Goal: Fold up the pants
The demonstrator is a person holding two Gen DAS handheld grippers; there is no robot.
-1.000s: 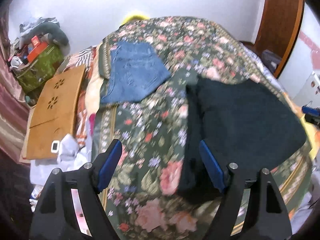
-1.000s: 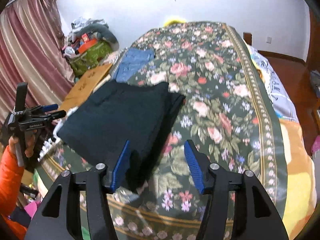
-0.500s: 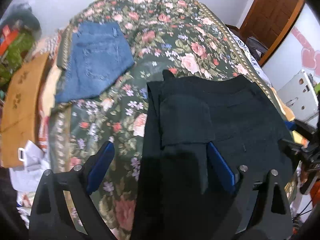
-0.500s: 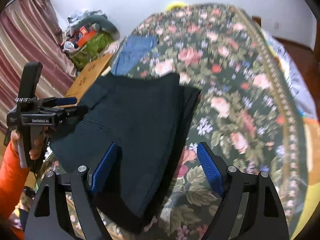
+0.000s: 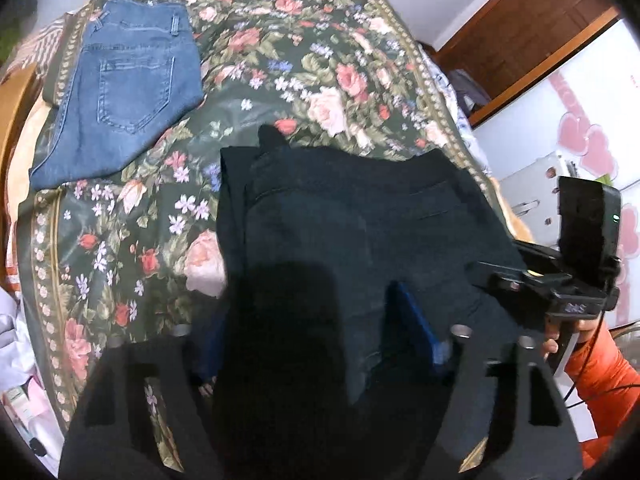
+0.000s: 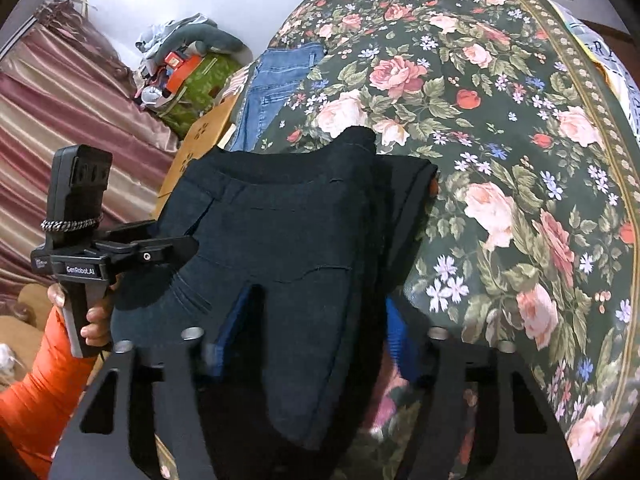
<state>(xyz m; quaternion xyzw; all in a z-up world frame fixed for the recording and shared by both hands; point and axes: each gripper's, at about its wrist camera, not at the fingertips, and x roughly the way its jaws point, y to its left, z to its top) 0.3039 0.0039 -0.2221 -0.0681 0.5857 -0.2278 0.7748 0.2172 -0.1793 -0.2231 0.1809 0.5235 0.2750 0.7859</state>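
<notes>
While the left claw point(image 5: 316, 344) stands low in the middle of its frame, its two blue-padded fingers point(image 5: 416, 328) are spread wide, and dark cloth lies between them; I cannot tell if the pads touch it. This cloth is the folded black pants point(image 5: 352, 224), which fill the centre and lower part of the left wrist view and lie on the bed with a dark green cover printed with pink roses point(image 5: 320, 60). At the right edge of that frame the right claw point(image 5: 500, 276) reaches over the side of the pants, held by a hand in an orange sleeve.

From the right wrist view, the right claw point(image 6: 312, 340) is also spread, one blue finger point(image 6: 396, 340) on each side of the near edge of the black pants point(image 6: 288, 224). The left claw point(image 6: 176, 248) shows at the left of this frame, beside the pants' left edge.

A pair of folded blue denim jeans point(image 5: 120, 92) lies in the upper left of the left wrist frame, apart from the black pants. Beyond the bed, in the upper left of the right wrist frame, hangs a pink striped curtain point(image 6: 60, 92).
</notes>
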